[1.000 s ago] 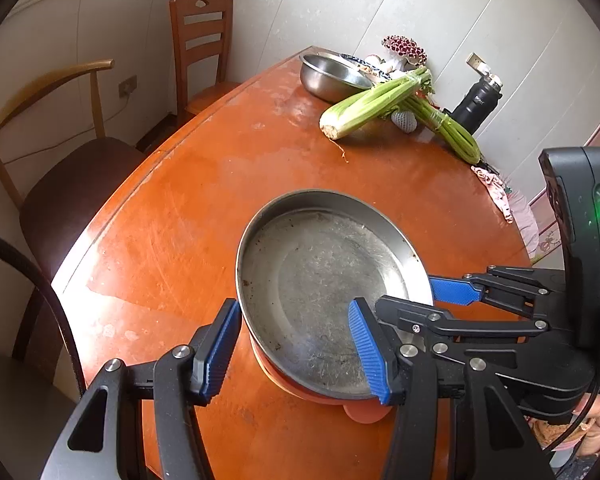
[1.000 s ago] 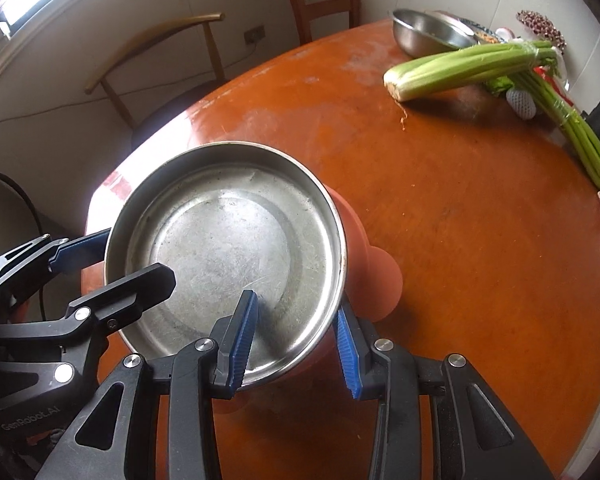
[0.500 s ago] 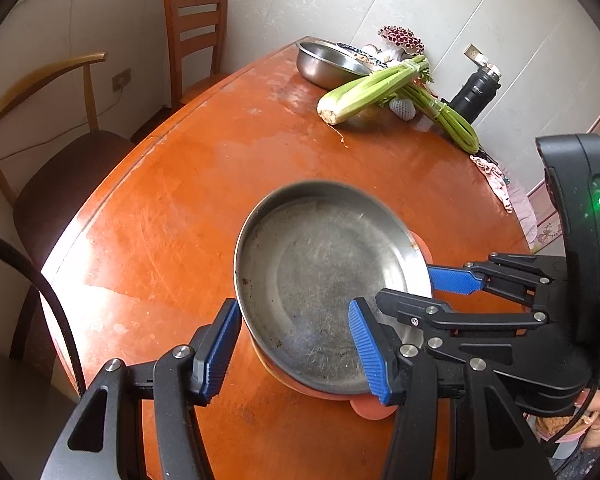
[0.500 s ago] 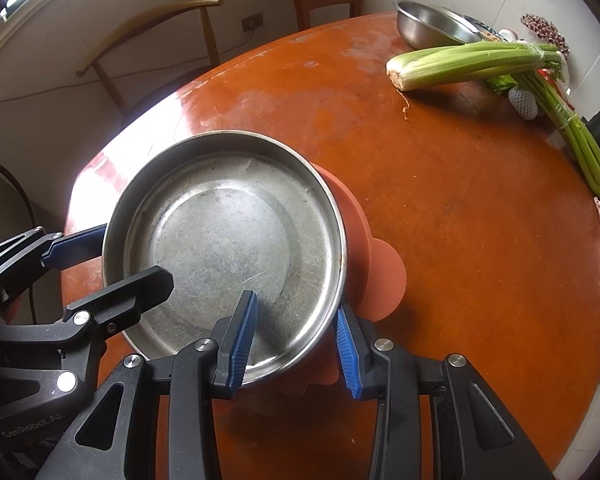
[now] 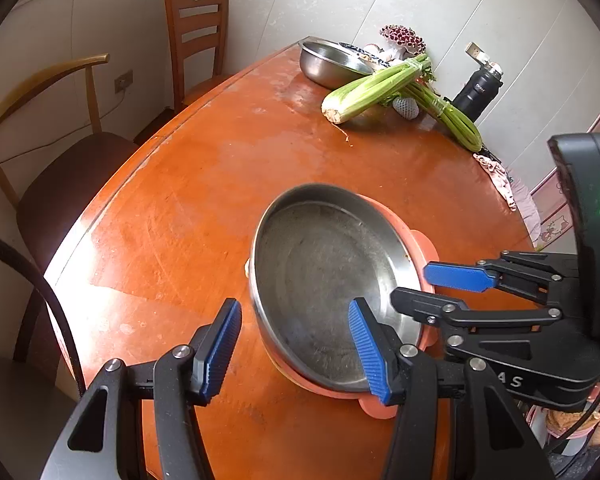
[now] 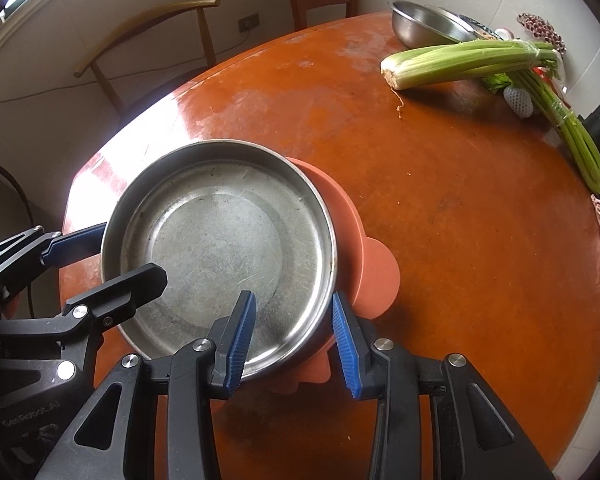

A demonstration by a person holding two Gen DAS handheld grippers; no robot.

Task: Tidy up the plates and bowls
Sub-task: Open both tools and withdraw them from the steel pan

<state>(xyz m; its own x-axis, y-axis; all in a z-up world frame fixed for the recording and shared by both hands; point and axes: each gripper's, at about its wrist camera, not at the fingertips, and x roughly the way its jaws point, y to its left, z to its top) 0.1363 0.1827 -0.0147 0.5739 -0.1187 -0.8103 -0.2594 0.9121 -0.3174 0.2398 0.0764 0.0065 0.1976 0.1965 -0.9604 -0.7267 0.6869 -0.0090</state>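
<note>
A round steel plate (image 5: 324, 280) (image 6: 220, 248) rests on an orange plastic plate (image 5: 422, 244) (image 6: 352, 232) with tab handles, near the front of the wooden table (image 5: 220, 180). My right gripper (image 6: 293, 296) (image 5: 412, 283) is shut across the steel plate's rim, with one finger inside the plate and the other outside against the orange plate. My left gripper (image 5: 295, 305) (image 6: 130, 254) straddles the opposite rim with its jaws apart. Its outer pad stands a little off the plate's wall.
At the far end of the table lie a steel bowl (image 5: 332, 64) (image 6: 424, 26), a bunch of celery (image 5: 376, 88) (image 6: 460, 62), a black flask (image 5: 476, 96) and a pink cloth (image 5: 496, 176). Two wooden chairs (image 5: 196, 32) (image 5: 60, 140) stand along the table's left side.
The views have shifted slightly. More of the orange plate now shows beside the steel plate's right rim. Both grippers keep the same stance on the rim.
</note>
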